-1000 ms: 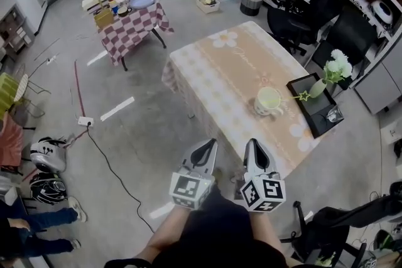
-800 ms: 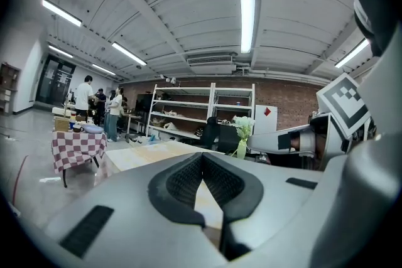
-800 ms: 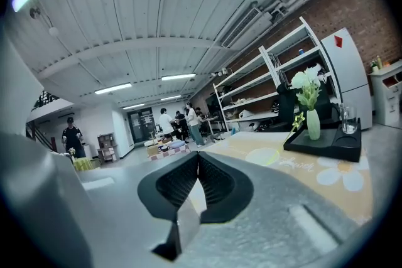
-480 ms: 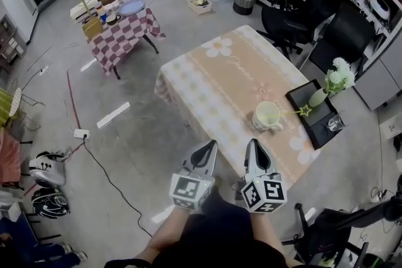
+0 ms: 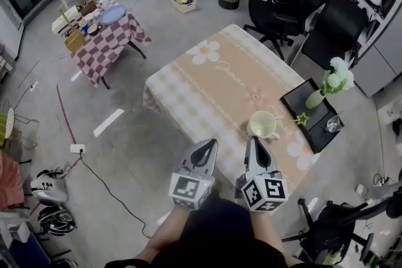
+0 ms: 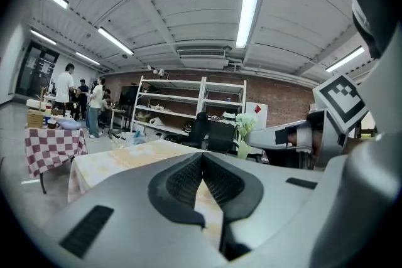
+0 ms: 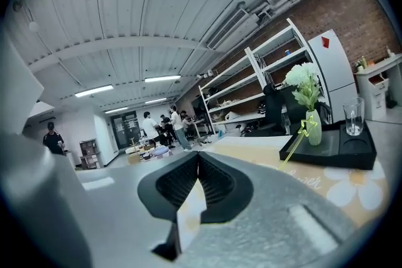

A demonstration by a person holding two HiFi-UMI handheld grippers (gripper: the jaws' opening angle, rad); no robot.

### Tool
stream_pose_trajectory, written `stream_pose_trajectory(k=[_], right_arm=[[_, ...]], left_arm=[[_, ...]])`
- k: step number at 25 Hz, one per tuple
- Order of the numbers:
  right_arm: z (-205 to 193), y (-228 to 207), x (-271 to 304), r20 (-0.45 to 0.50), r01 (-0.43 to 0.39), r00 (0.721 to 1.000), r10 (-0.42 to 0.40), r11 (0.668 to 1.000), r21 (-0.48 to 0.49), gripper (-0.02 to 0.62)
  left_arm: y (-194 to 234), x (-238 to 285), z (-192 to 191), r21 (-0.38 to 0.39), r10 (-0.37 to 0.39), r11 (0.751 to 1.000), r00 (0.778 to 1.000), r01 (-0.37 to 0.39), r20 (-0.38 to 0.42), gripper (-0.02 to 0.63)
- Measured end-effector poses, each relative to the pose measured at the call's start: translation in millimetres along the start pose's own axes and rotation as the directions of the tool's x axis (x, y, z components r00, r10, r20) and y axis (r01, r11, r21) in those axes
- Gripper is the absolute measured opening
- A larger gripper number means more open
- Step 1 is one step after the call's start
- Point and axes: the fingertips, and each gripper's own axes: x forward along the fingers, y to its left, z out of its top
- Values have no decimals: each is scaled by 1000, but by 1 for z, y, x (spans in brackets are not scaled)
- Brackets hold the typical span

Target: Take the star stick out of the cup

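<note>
A pale green cup [image 5: 264, 125] stands near the desk's [image 5: 207, 85] close edge. The star stick [image 5: 303, 118] leans out of it toward a black tray [image 5: 314, 132], which carries a vase of white flowers [image 5: 317, 97] and a glass [image 5: 333, 124]. Bare cloth lies left of the cup. The left gripper [image 5: 204, 143] and right gripper [image 5: 254, 141] hang side by side before the desk, roughly level, fingers [image 6: 182, 180] pressed together, holding nothing.

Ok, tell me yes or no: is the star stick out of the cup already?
No, the star stick sits in the cup, its star end reaching toward the black tray.
</note>
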Motion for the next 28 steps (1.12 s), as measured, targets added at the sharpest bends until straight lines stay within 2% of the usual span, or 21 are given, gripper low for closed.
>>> stream_pose_trajectory(k=[7,11,21,28], right_arm=[[-3,-17,15,-4,38,999,-38,999,16,2],[-3,-33,14,7,79,997,-79,996,40,2],[10,-68,-5,52,195,979,-198,979,66,2],[16,-79,-12,69,245,966,-250,967,76,2]], left_arm=[[4,27,-10,-1,-39,999,998,39,-39,9],[-9,43,-12,7,-94,996,994,94,-52,9],[-49,68,-7,32,-243,969,966,246,-84,9],[-61,78,-4,44,-298,952,951,303,-87,9]])
